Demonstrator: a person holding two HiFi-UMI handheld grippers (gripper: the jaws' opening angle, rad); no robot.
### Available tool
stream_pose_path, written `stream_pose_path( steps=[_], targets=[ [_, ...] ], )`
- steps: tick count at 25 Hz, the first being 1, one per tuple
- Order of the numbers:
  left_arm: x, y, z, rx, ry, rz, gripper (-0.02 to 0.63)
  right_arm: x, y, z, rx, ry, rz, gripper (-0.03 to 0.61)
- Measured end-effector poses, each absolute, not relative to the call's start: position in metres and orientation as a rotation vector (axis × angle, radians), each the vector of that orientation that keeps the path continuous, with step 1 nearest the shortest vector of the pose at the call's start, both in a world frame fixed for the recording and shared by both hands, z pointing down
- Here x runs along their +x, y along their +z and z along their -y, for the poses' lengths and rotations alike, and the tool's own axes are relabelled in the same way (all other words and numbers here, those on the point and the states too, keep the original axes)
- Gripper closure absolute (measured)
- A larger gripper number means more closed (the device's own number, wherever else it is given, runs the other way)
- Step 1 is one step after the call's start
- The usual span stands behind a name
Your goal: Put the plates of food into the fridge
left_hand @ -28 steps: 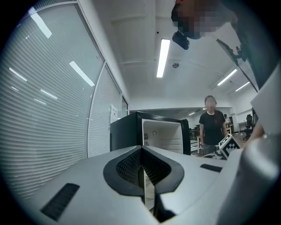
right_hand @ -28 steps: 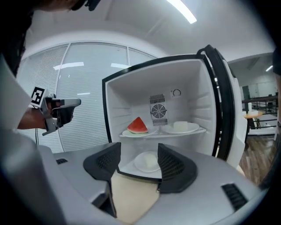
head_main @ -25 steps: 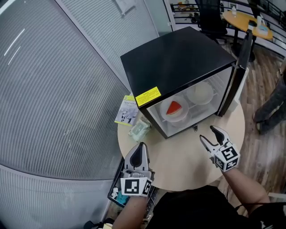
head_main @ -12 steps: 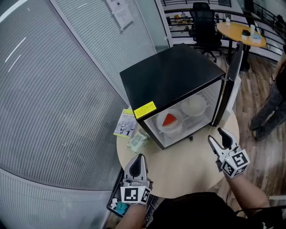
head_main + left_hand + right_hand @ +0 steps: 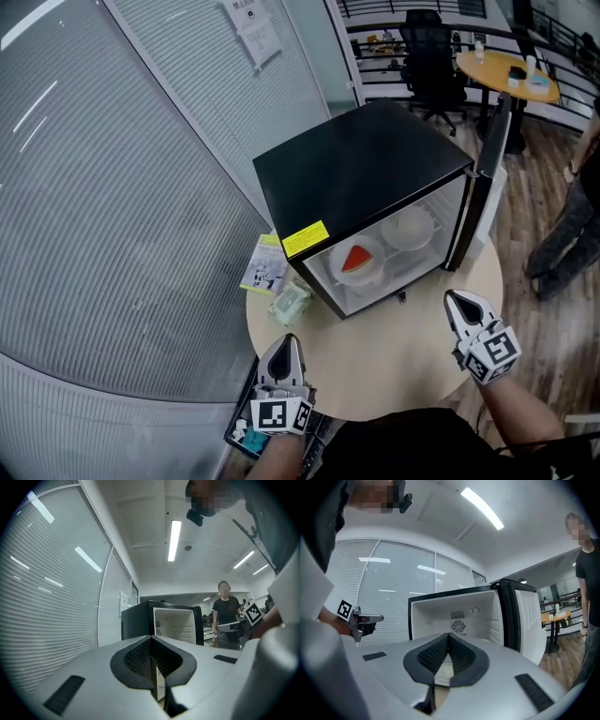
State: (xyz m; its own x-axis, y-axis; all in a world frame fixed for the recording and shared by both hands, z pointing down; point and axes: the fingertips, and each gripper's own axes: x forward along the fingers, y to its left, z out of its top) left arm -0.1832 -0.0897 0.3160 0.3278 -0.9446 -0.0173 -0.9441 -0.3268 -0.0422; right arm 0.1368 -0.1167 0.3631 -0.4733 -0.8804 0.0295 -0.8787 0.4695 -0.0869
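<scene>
Loading looks done, judging by both plates sitting inside. What's left is probably shutting the door.

- Fridge: boxy black mini unit with a matte top, a white moulded liner and a yellow label on the front edge. It stands on the round table, which has a smooth pale wood-look top.
- Door: swung wide open on the right and seen edge-on, a rigid slab, black outside and white inside. The next move needs a push on its free edge, swinging it back across the opening.
- Plate with red wedge of food: round, white and glossy, on the left of the fridge shelf. The second white plate is beside it on the right; I can't tell what it holds.
- Right gripper: jaws have just closed, ribbed pads together with nothing between them. It hovers over the table in front of the opening, near the door.
- Left gripper: jaws together and empty, at the near table edge.
- Leaflet and a crinkly plastic packet lie on the table left of the fridge, clear of the door swing.
</scene>
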Motion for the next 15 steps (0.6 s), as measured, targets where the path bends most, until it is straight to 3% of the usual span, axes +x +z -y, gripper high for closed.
stream_pose_path(
  steps=[15],
  targets=[
    [-0.200, 0.304, 0.095, -2.446, 0.012, -1.877, 0.609, 0.151, 0.370, 0.135, -1.688, -0.163, -2.665, 0.574]
  ],
)
